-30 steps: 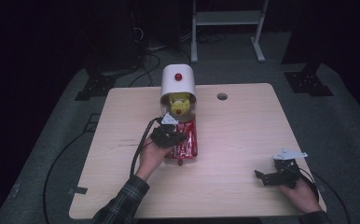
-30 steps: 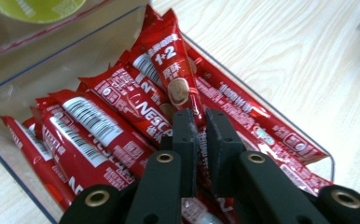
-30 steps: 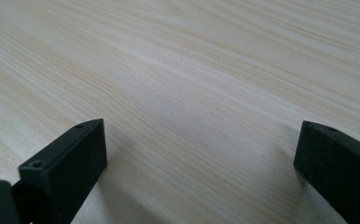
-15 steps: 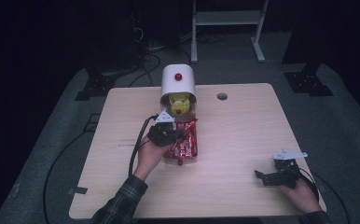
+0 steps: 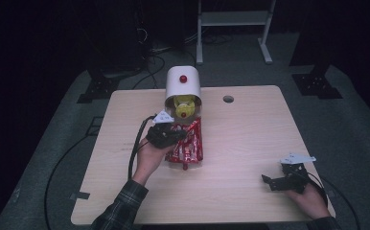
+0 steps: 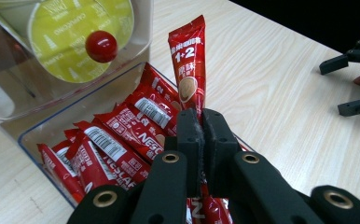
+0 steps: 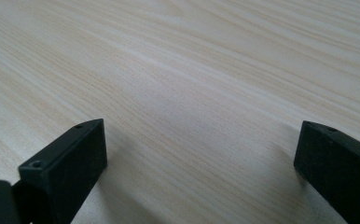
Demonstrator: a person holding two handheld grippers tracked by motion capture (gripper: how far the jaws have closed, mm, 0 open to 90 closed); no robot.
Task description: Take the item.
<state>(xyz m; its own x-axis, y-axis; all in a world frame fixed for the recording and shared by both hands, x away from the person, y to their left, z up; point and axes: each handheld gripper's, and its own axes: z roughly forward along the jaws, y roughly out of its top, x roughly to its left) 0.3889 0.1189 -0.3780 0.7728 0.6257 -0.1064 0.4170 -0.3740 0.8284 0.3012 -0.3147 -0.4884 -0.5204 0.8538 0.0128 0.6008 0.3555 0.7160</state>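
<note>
One red sachet (image 6: 187, 70) stands upright, pinched at its lower end between the closed fingers of the left gripper (image 6: 200, 122), above a clear tray (image 6: 38, 128) of matching sachets (image 6: 115, 144) beside a white dispenser (image 5: 183, 86). Near the tabletop (image 5: 250, 134) edge, the right gripper (image 7: 201, 154) rests wide open, holding nothing.

One white capsule dispenser (image 5: 183, 85); one clear tray (image 6: 38, 133); one lifted coffee stick sachet (image 6: 188, 70); roughly eight more sachets (image 6: 117, 140) in the tray; two grippers, left gripper (image 6: 200, 126) and right gripper (image 7: 201, 158); one counter (image 5: 250, 139).
</note>
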